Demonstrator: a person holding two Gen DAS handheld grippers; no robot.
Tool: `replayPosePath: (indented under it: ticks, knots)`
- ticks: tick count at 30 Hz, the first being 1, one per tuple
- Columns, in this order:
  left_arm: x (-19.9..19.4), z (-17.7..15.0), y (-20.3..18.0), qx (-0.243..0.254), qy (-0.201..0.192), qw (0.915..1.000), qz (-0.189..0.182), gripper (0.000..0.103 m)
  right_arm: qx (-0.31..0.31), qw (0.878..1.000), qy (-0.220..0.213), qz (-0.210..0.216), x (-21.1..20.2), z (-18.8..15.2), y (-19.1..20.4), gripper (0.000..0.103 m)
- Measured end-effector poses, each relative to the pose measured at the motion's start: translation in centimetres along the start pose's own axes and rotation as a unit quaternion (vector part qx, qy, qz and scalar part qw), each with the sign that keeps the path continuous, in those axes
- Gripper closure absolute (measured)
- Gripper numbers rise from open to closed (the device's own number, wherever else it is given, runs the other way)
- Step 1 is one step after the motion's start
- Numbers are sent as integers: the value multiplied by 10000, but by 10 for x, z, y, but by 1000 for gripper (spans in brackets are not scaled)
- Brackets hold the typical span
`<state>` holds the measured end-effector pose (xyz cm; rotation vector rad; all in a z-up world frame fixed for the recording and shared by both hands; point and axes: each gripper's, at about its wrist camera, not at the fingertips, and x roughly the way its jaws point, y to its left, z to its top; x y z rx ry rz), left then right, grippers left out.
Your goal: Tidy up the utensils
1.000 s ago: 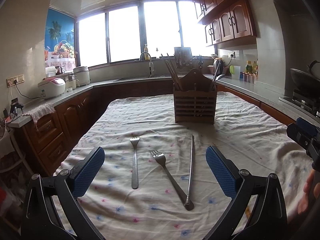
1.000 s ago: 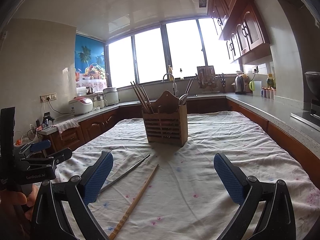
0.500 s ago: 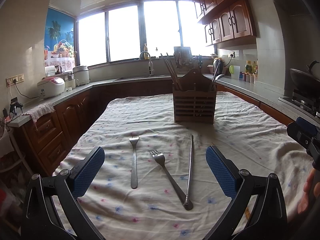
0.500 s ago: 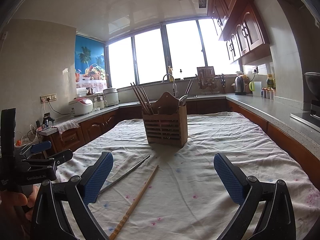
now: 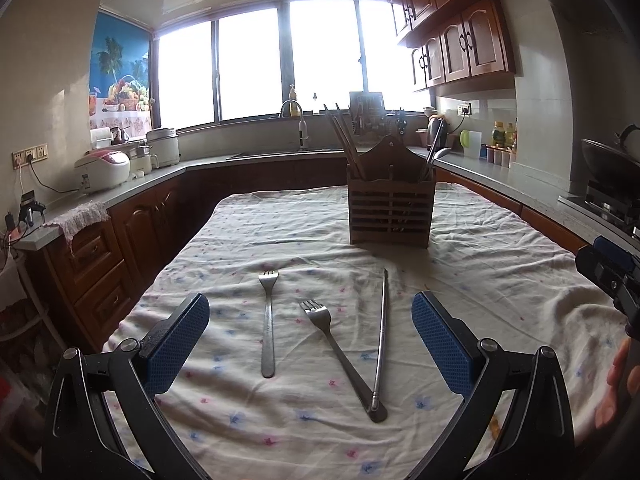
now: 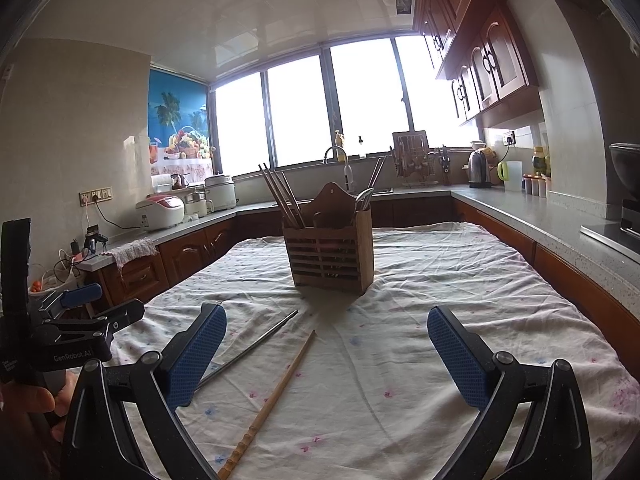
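Observation:
A wooden utensil holder (image 5: 391, 213) with chopsticks and spoons in it stands on the floral tablecloth (image 5: 500, 272); it also shows in the right wrist view (image 6: 330, 258). In the left wrist view two forks, one on the left (image 5: 268, 320) and one in the middle (image 5: 340, 354), lie flat beside a metal chopstick (image 5: 382, 332). My left gripper (image 5: 310, 338) is open and empty above them. In the right wrist view the metal chopstick (image 6: 252, 348) and a wooden chopstick (image 6: 272, 396) lie on the cloth. My right gripper (image 6: 326, 354) is open and empty.
Kitchen counters with wooden cabinets ring the table on three sides. Rice cookers (image 5: 104, 168) stand on the left counter, a sink tap (image 5: 298, 120) at the back, a kettle (image 6: 478, 168) and bottles on the right. The left gripper shows in the right wrist view (image 6: 80, 332).
Both grippers have barely moved; the left view has drifted slightly. Nothing was taken hold of or let go.

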<state>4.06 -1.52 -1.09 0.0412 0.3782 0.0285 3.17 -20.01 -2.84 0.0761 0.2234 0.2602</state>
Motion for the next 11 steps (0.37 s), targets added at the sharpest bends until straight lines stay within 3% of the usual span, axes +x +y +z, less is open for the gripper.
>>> replayPosePath:
  ticks: [11]
  knots:
    - [6,2,4,-44,89,9999,-78,0,65,9999,94,-14,6,0,-3,1]
